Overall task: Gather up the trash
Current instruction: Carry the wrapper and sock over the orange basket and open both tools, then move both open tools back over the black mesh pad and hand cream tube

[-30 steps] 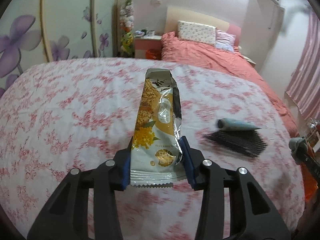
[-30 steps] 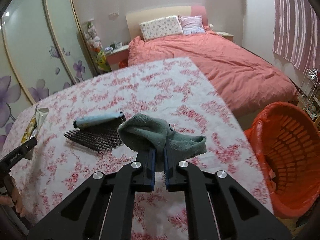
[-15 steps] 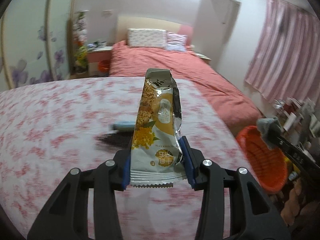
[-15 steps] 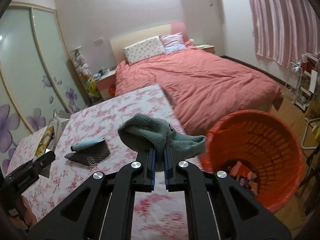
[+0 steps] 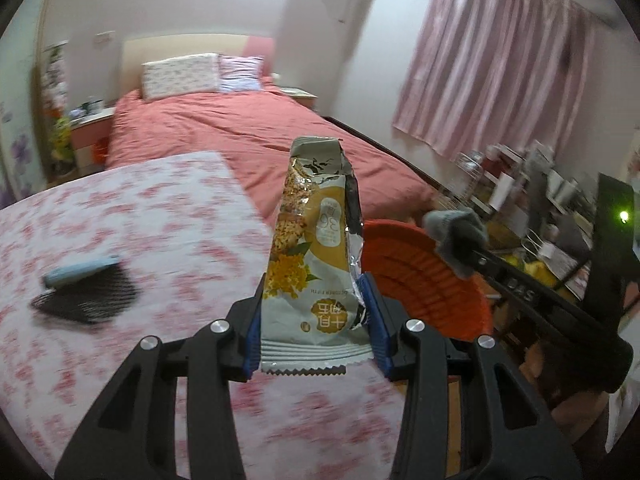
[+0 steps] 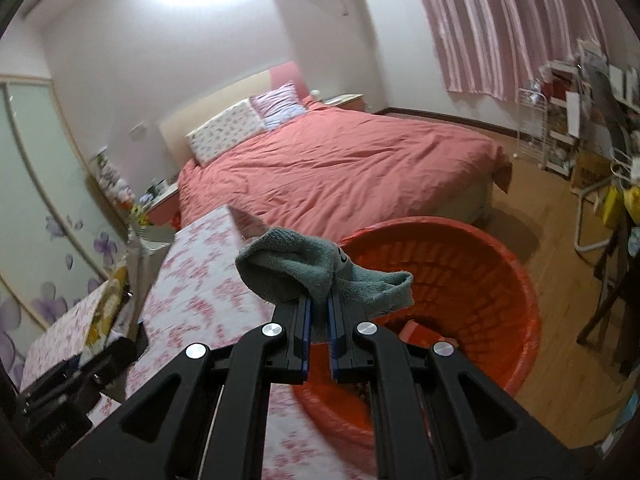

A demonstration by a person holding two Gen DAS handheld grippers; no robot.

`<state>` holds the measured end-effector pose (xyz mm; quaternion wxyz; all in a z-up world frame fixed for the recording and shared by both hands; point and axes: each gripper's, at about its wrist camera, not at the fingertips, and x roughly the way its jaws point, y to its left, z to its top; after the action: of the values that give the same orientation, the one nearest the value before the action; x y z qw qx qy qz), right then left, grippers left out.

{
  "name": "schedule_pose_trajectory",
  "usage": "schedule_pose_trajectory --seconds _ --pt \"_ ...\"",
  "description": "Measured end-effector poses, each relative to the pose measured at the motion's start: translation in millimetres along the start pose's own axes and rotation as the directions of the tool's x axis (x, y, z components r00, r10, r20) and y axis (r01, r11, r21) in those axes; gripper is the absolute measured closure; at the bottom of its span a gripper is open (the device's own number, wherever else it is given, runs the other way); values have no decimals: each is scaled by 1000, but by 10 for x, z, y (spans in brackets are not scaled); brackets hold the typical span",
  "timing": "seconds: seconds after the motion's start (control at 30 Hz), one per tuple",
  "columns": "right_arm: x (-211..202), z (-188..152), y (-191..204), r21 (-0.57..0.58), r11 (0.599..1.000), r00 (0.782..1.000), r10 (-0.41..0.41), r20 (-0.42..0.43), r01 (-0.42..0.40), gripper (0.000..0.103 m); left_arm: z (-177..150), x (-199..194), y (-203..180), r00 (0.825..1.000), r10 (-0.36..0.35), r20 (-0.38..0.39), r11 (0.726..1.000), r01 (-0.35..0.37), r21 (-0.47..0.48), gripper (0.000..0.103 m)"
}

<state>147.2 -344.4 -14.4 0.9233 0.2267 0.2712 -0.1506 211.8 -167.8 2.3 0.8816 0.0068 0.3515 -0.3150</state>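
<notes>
The left gripper [image 5: 314, 320] is clamping the sealed lower end of an opened snack wrapper [image 5: 316, 248] between its blue pads, jaws partly closed to the wrapper's width, so the torn end is standing up and forward, clear of the flowered bedspread [image 5: 140, 208]. The right gripper [image 6: 319, 322] is pinching a crumpled grey-green sock [image 6: 316, 270] with its jaws almost fully together; the soft fabric is bunching over the fingertips and drooping to either side, which suggests a grip taken on a fold rather than on the whole piece. Both pieces are being carried off the right edge of the flowered bed toward the orange basket [image 6: 516, 304] standing on the wooden floor just beside that edge. In the right wrist view the sock is hanging above the near rim of the basket, whose bottom already holds a few items; the wrapper is lower and farther left, above the bed's edge, with the basket beyond it. A dark bristled brush [image 5: 84, 294] with a pale blue handle is lying on the bedspread near the left edge of the left wrist view, untouched. Judging by this, the drop into the basket is the step in hand, and the sock looks closer to release than the wrapper.
</notes>
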Motion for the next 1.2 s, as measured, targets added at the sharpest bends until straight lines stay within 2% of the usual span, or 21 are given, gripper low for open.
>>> schedule_pose_trajectory --seconds 0.17,0.3,0.33,0.4,0.43,0.6,0.9,1.03,1.2 --pt "140 67 -289 71 997 1000 -11 -19 12 96 26 350 -418 997 -62 -48 997 64 48 59" --pt "234 85 -454 116 993 999 -21 -37 25 94 14 626 -586 992 -86 -89 994 92 66 57" --pt "244 84 -490 123 992 999 -20 -41 25 92 8 697 -605 991 -89 -104 993 96 65 56" --pt "275 74 -565 139 990 998 -25 -51 32 77 -13 827 -610 988 -87 -129 994 96 58 54" --pt "289 67 -601 149 988 998 -30 -54 38 73 -29 884 -602 986 -87 -142 994 95 53 53" --pt "297 31 -680 164 985 997 -35 -66 46 64 -88 1003 -488 983 -60 -175 997 69 43 48" --pt "301 -10 -512 106 994 996 -31 -83 40 58 -137 786 -26 987 81 -139 996 -78 31 35" --pt "317 -68 -332 61 998 995 -23 -101 30 58 -179 668 364 975 175 -136 984 -178 -5 32" --pt "345 -170 -14 -16 1000 991 0 -131 -2 58 -263 476 944 951 272 -147 954 -286 -87 31"
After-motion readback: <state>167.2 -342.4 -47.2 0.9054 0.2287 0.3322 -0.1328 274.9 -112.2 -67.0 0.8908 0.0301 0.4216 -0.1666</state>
